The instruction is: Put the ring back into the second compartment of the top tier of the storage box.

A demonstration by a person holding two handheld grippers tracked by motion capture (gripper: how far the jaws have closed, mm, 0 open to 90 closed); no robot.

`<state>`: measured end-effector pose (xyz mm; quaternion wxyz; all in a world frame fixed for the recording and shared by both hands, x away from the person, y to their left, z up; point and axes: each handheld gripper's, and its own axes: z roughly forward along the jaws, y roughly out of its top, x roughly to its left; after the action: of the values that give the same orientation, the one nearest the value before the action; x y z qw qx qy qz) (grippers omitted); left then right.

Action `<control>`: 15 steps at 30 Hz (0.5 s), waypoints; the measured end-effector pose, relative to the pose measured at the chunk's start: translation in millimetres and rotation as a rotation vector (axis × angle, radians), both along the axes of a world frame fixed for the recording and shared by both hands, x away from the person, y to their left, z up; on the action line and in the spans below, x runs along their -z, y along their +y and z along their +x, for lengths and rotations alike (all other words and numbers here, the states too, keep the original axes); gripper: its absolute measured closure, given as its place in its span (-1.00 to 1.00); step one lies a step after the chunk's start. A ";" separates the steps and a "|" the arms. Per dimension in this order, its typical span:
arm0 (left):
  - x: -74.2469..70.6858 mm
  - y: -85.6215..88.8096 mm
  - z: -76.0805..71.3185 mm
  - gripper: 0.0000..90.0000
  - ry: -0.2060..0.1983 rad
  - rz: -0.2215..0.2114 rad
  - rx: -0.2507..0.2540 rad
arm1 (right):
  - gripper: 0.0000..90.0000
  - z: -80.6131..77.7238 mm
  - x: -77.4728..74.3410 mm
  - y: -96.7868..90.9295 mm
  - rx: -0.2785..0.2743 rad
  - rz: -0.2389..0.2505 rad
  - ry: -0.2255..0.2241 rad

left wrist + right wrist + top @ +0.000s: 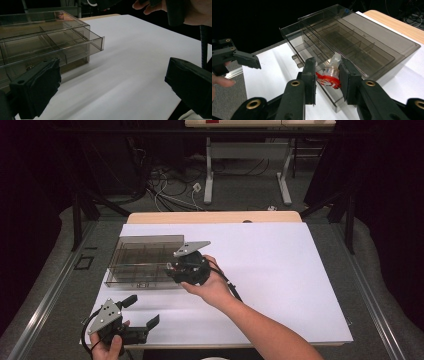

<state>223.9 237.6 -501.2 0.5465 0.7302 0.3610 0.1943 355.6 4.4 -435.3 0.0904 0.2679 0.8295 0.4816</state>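
A smoked clear organiser box [145, 251] stands at the left of the white table sheet [280, 270], with its divided drawer [305, 49] pulled out. My right gripper [327, 68] hovers over the open drawer's near end, shut on a small clear bottle with a red and white label [329, 75], cap end pointing away. From the high view, the right gripper [172, 269] is at the box's right front corner. My left gripper [142, 311] rests near the table's front left edge, open, with nothing between its jaws [112, 82]. The drawer [75, 47] lies ahead of it.
The wooden table edge [215, 216] shows behind the sheet. Beyond it stand a desk frame [245, 165] and floor cables [170, 190]. A metal rail [50, 300] runs along the left. The sheet's right half is bare white surface.
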 end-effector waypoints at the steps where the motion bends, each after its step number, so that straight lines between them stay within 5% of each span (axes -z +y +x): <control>1: 0.0 0.0 0.0 -1.00 0.000 -0.001 0.000 | 0.52 0.7 0.4 2.1 0.001 -0.003 0.001; 15: 0.1 -0.4 0.1 -1.00 0.000 0.001 0.007 | 0.52 7.0 4.1 25.3 -0.001 -0.017 0.006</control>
<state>224.0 237.2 -501.3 0.5467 0.7318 0.3585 0.1925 362.6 29.7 -439.4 0.0899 0.2682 0.8339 0.4739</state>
